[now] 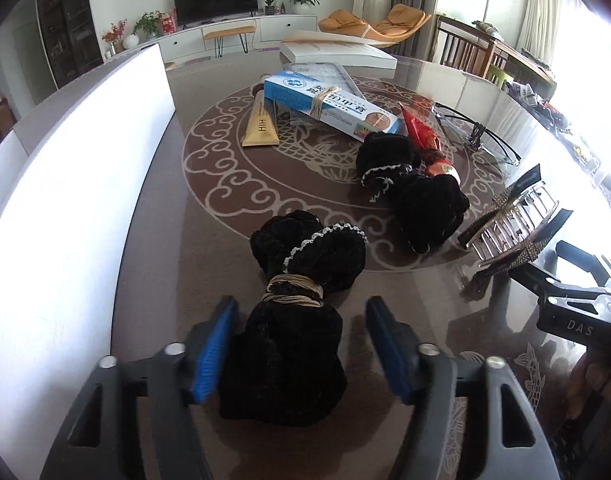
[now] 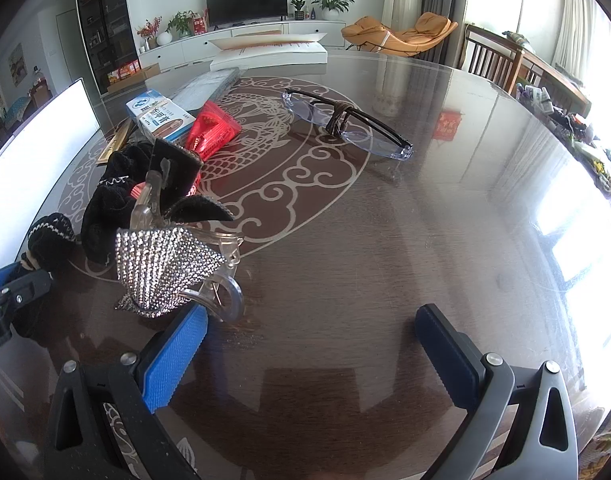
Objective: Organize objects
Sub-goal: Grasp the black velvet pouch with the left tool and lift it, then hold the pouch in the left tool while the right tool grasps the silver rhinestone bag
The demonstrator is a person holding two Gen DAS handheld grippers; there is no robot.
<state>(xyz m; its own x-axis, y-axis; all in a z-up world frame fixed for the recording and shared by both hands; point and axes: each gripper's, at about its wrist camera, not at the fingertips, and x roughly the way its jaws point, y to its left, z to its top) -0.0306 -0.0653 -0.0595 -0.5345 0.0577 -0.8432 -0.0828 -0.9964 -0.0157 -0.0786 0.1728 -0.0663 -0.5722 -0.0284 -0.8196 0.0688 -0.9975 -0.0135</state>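
We see a dark brown table under glass, patterned with pale cloud scrolls; black velvet scrunchies edged in white beading; a blue-and-white box; a gold tube; a red packet; a silver rhinestone-studded hair claw; our fingers' blue ribbed pads.

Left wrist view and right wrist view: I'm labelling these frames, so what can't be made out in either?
- Left wrist view: near end of the black velvet bundle is hidden behind the left tool.
- Left wrist view: right tool is cut off by the edge.
- Both views: blue box print is too small to read.
- Right wrist view: gold tube is mostly hidden by the box.
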